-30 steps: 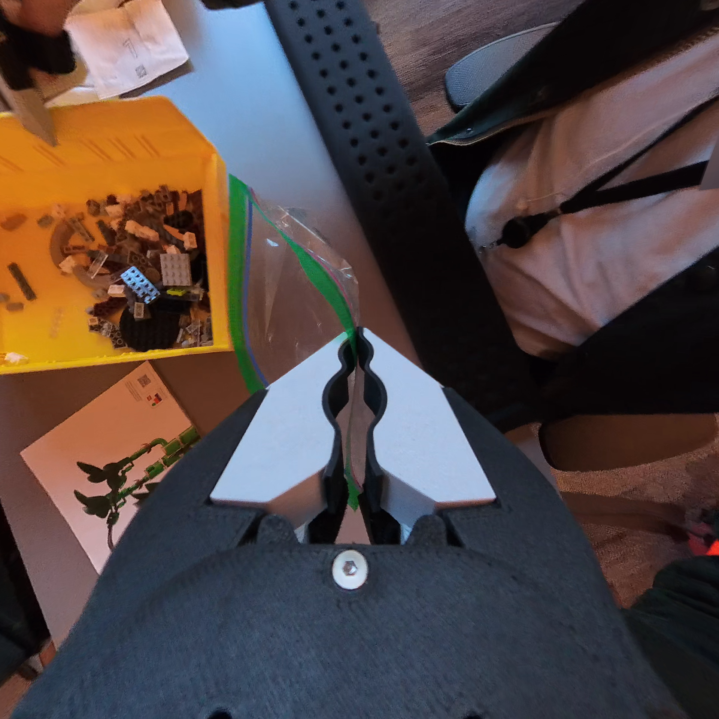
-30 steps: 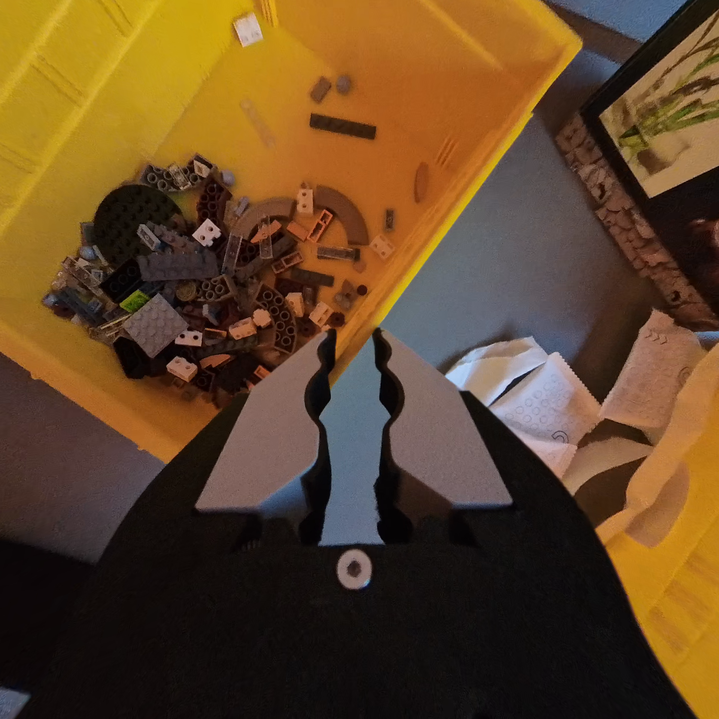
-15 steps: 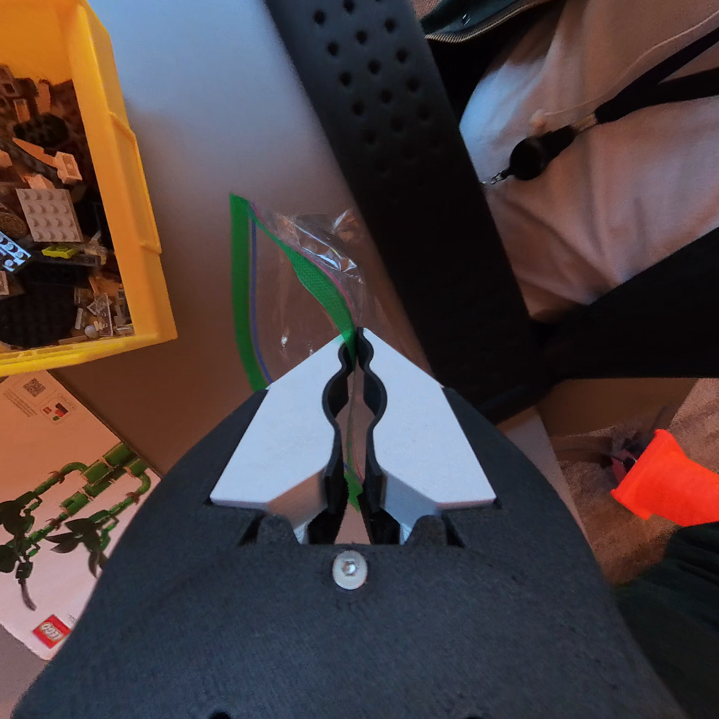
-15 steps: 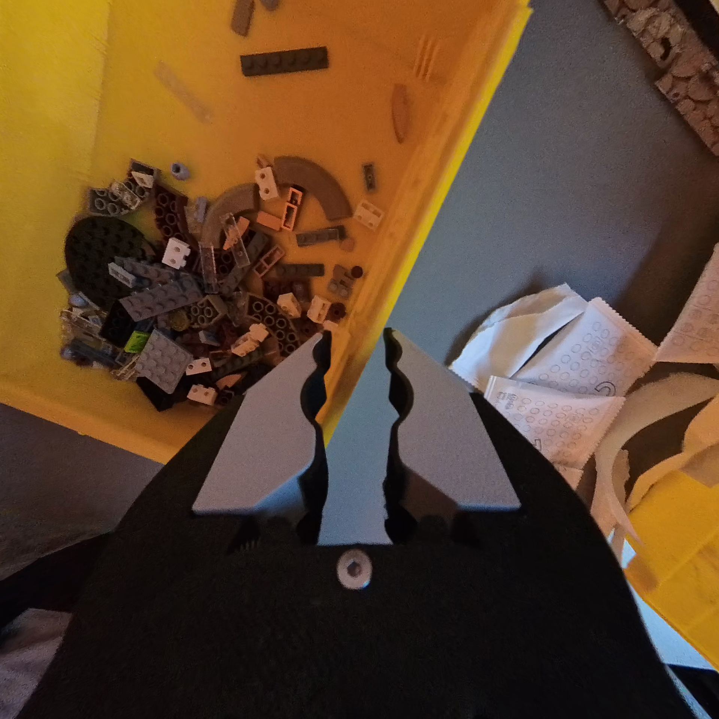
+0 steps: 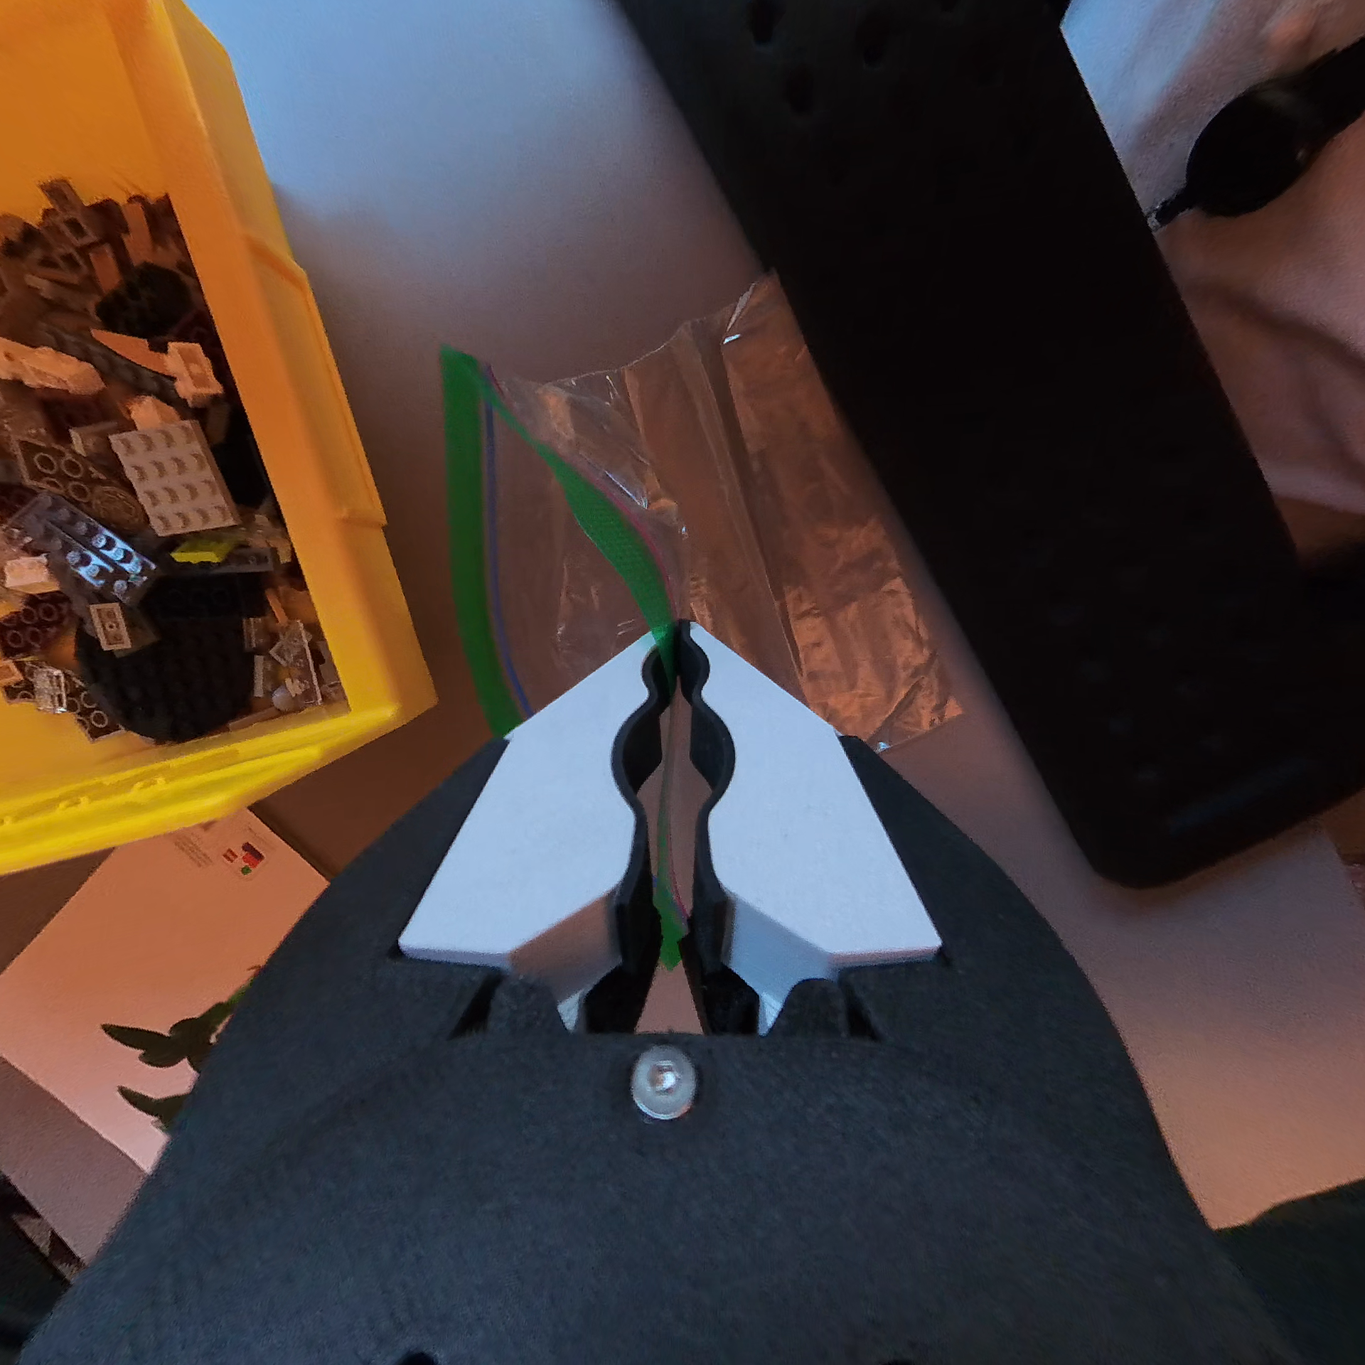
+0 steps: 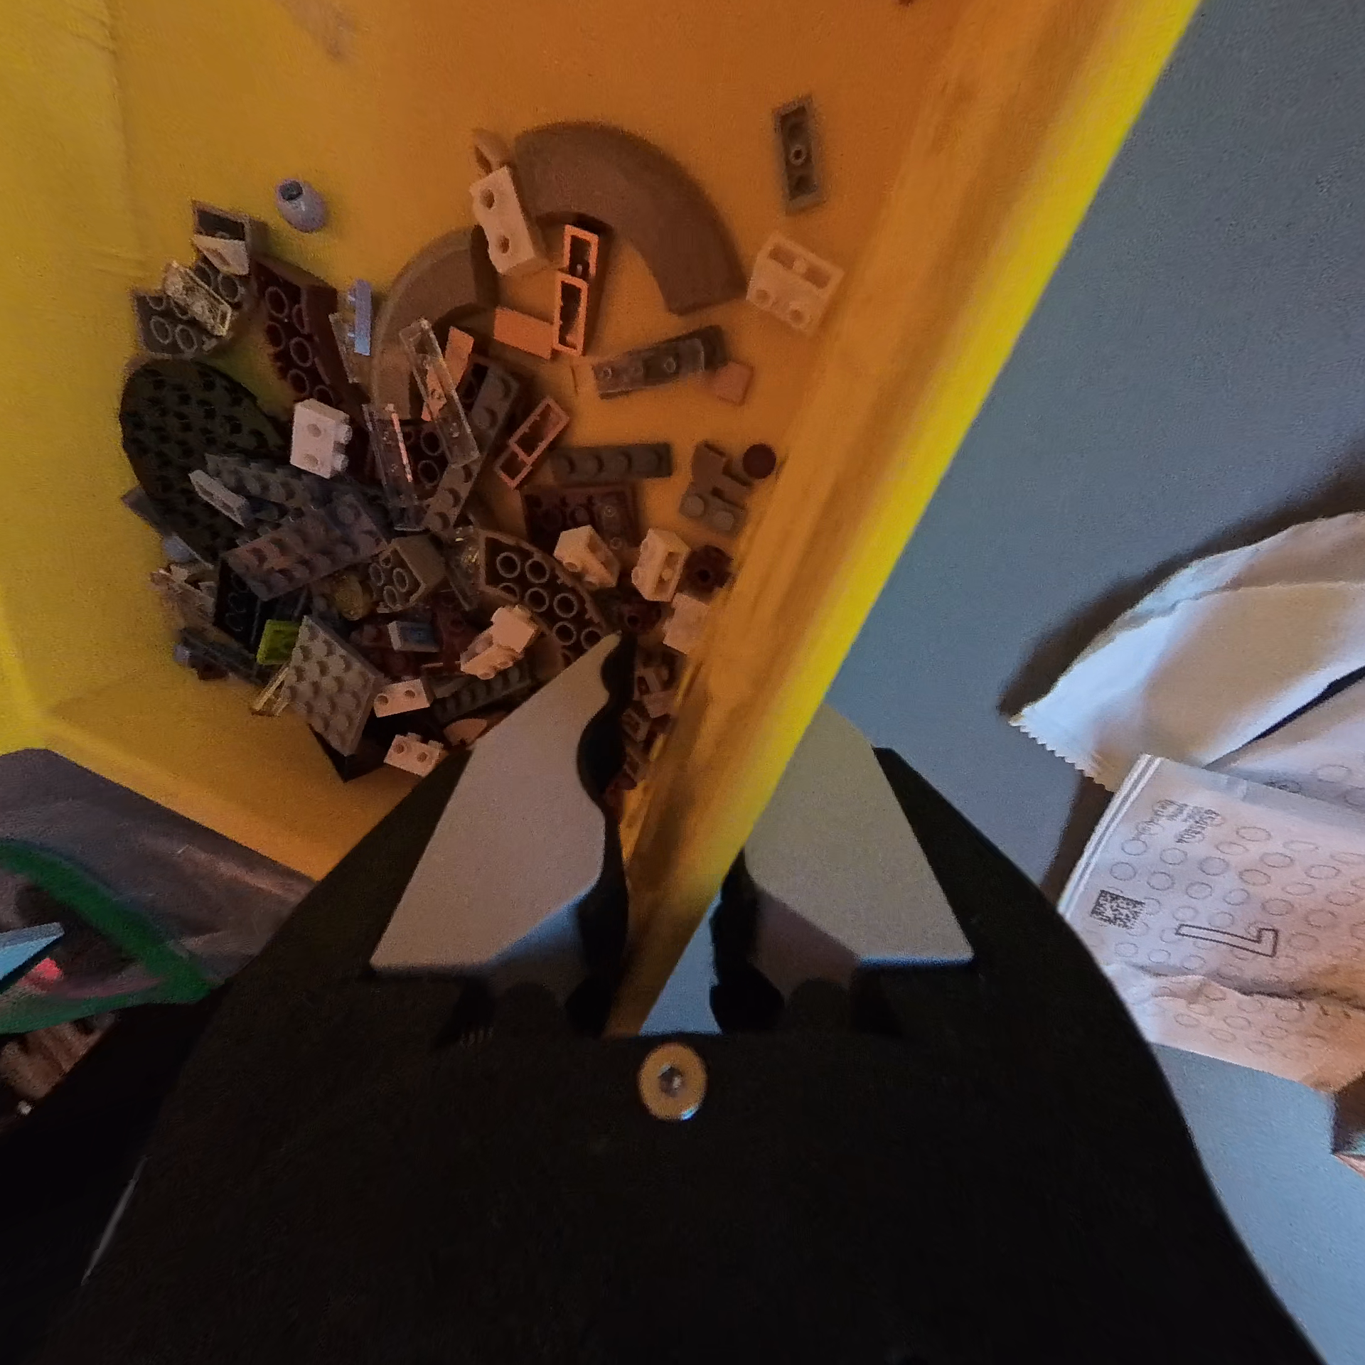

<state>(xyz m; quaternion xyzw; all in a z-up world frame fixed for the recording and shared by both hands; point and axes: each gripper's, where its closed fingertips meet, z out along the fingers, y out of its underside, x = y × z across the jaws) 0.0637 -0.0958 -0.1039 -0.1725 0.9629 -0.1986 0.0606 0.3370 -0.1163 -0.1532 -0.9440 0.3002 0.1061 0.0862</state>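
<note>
L gripper (image 5: 678, 635) pinching zip bag (image 5: 613, 532), R gripper (image 6: 687, 709) straddling bin wall (image 6: 805, 591)

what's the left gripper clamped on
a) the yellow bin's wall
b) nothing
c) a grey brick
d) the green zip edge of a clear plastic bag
d, in the left wrist view the left gripper has its jaws closed on the clear plastic bag, with the green zip strip running down between them.
</note>
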